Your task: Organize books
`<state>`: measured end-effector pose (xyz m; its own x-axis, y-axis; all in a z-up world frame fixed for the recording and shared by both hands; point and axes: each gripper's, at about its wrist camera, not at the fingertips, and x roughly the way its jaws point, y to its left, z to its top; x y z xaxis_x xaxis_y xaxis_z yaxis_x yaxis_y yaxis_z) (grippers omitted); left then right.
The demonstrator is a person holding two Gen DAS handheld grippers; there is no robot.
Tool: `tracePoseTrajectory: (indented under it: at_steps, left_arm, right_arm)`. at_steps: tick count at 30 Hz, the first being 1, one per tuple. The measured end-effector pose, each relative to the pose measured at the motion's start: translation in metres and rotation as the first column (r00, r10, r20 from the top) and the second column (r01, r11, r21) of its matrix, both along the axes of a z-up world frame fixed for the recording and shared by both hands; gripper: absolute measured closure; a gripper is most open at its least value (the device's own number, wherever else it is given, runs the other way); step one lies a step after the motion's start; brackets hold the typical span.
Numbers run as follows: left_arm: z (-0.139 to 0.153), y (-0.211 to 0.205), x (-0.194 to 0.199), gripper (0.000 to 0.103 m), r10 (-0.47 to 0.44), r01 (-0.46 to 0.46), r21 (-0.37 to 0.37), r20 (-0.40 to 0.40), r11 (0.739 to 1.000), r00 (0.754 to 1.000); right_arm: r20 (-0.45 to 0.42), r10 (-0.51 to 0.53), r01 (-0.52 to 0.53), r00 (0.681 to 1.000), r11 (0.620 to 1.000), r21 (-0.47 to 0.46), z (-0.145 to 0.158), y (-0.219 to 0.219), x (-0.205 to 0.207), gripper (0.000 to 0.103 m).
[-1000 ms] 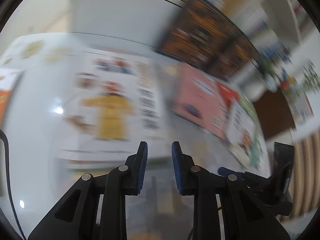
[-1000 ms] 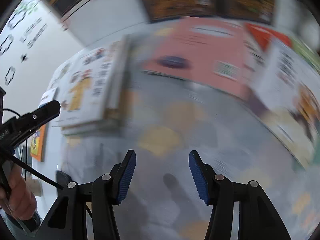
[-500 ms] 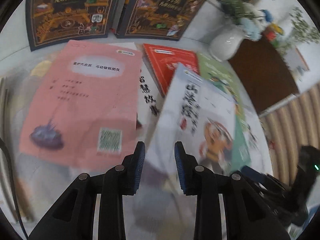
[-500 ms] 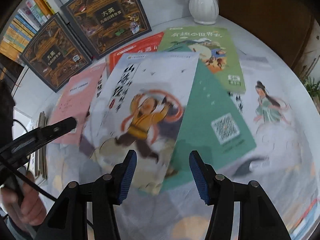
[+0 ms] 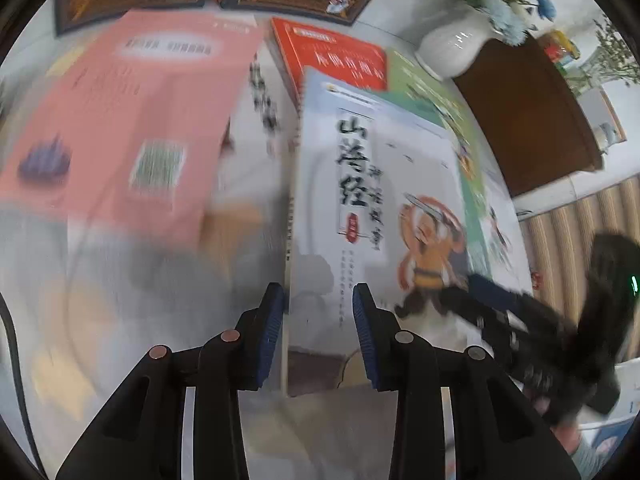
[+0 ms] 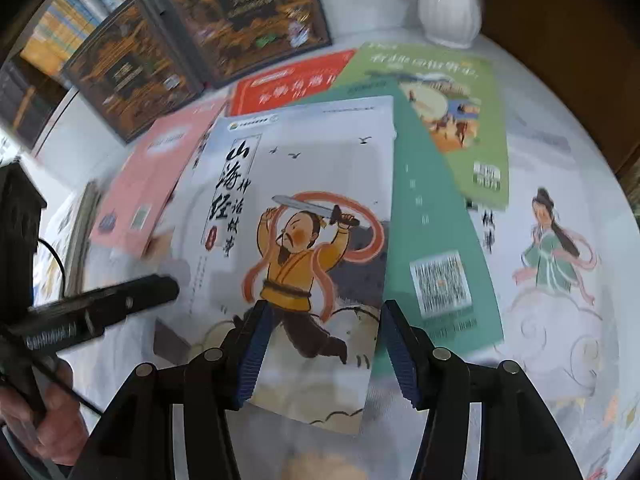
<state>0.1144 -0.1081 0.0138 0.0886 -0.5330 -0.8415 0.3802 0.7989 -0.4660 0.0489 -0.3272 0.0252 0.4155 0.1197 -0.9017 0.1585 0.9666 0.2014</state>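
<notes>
White tabletop (image 6: 540, 152), faint printed pattern, partly blurred. White ribbed ceramic vase (image 6: 448, 12) at far edge, blue-green flowers (image 5: 504, 8) in it. Dark brown wooden cabinet (image 5: 528, 112) just beside the vase. Beige striped floor covering (image 5: 576, 220) below the cabinet. Shelf of upright colourful spines (image 6: 68, 28) far left. Light even, glare on vase.

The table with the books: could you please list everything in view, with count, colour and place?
Warrior book: one, grey-white, top of the pile, nearest both grippers.
Teal book: one, under it, right.
Light-green book: one, far right.
Red book: one, behind.
Pink book: one, left.
Dark ornate books: two, standing at the back.
Vase: one, white, back right.
Table: one, white, illustrated.
Left gripper: black, jaws opening, nothing gripped.
Right gripper: black, jaws opening, nothing gripped.
</notes>
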Motion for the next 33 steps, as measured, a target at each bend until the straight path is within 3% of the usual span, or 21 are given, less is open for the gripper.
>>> tracePoseTrajectory:
  at_steps: [3,8,12,15,19,23,25,27,28,29,31,33]
  left_arm:
    - [-0.004,0.022,-0.044,0.072,0.016,-0.021,-0.063,-0.076,0.998,0.997]
    - [-0.016,0.046,-0.117,0.072,0.031,-0.041,-0.069,-0.143,0.997,0.989]
    - [-0.021,0.059,-0.168,0.072,0.135,-0.151,-0.088,-0.160,0.985,0.978]
    - [-0.022,0.063,-0.188,0.072,0.215,-0.233,-0.104,-0.158,0.967,0.964]
    - [-0.019,0.062,-0.196,0.072,0.271,-0.280,-0.083,-0.105,0.957,0.957]
    - [-0.016,0.054,-0.189,0.072,0.297,-0.307,-0.102,-0.104,0.946,0.949]
    - [-0.008,0.063,-0.193,0.072,0.310,-0.338,-0.237,-0.149,0.911,0.939]
    - [0.004,0.069,-0.197,0.072,0.309,-0.362,-0.389,-0.194,0.847,0.931]
    - [0.010,0.069,-0.197,0.072,0.299,-0.362,-0.443,-0.208,0.820,0.931]
    - [0.013,0.068,-0.197,0.072,0.296,-0.363,-0.461,-0.212,0.810,0.931]
    - [0.013,0.062,-0.194,0.077,0.309,-0.371,-0.440,-0.208,0.818,0.928]
    - [0.007,0.055,-0.190,0.091,0.339,-0.374,-0.307,-0.163,0.875,0.927]
  right_arm:
    - [-0.044,0.092,-0.092,0.995,0.996,0.001,-0.004,0.006,-0.034,0.048]
    - [-0.090,0.184,-0.179,0.979,0.982,0.062,-0.023,0.010,-0.086,0.047]
    - [-0.120,0.228,-0.220,0.966,0.972,0.082,-0.021,0.005,-0.112,0.047]
    - [-0.117,0.229,-0.219,0.966,0.972,0.087,-0.022,-0.004,-0.124,0.048]
    - [-0.086,0.275,-0.274,0.958,0.961,0.026,-0.022,0.004,-0.127,0.068]
    - [-0.064,0.317,-0.316,0.946,0.948,0.028,-0.024,0.007,-0.126,0.068]
    - [-0.060,0.313,-0.307,0.948,0.948,0.082,-0.025,-0.001,-0.124,0.068]
    - [-0.057,0.301,-0.290,0.952,0.946,0.147,-0.028,-0.010,-0.121,0.068]
    - [-0.055,0.295,-0.282,0.954,0.944,0.173,-0.029,-0.014,-0.121,0.068]
    - [-0.055,0.291,-0.277,0.955,0.942,0.188,-0.029,-0.015,-0.120,0.068]
    - [-0.054,0.286,-0.269,0.957,0.939,0.213,-0.030,-0.017,-0.119,0.068]
    - [-0.053,0.279,-0.261,0.959,0.938,0.227,-0.030,-0.018,-0.119,0.068]
